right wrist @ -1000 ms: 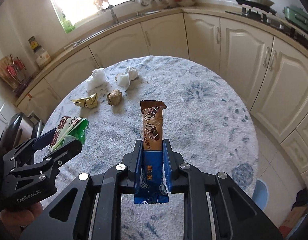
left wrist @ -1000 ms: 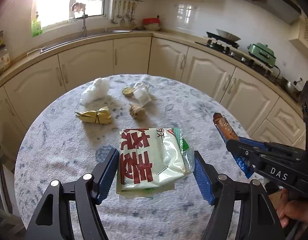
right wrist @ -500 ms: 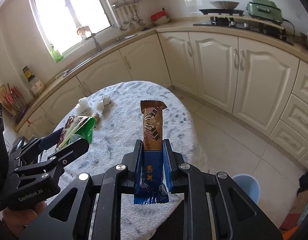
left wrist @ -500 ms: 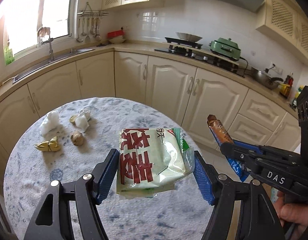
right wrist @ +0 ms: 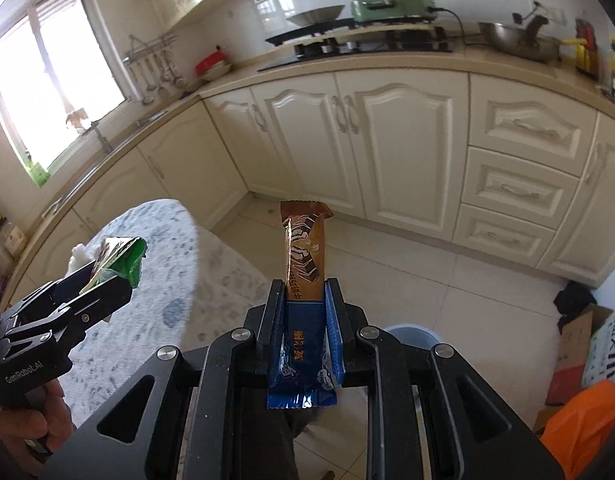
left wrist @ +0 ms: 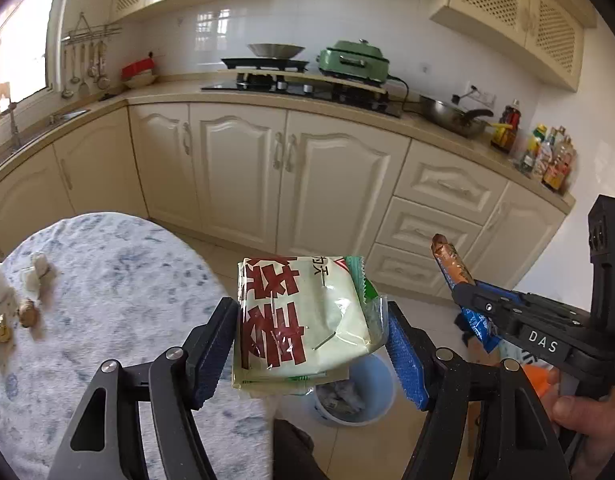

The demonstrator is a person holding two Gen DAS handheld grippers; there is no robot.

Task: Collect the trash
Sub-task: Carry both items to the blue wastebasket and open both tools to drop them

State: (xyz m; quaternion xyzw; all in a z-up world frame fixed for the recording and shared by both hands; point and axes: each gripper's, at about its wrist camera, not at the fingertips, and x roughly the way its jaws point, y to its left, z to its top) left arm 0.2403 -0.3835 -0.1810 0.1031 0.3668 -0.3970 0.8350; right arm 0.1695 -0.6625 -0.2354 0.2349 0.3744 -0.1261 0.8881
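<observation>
Both grippers grip trash: left gripper [left wrist: 311, 344] clamps a crinkled pale-green packet [left wrist: 303, 320] printed with large red characters, above the blue bin [left wrist: 371, 392], while right gripper [right wrist: 305, 316] pinches an upright brown-and-blue snack wrapper [right wrist: 305, 280] over the tiled floor [right wrist: 447, 280].

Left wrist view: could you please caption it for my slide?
Left gripper holds a green packet above the blue bin, table behind.
</observation>
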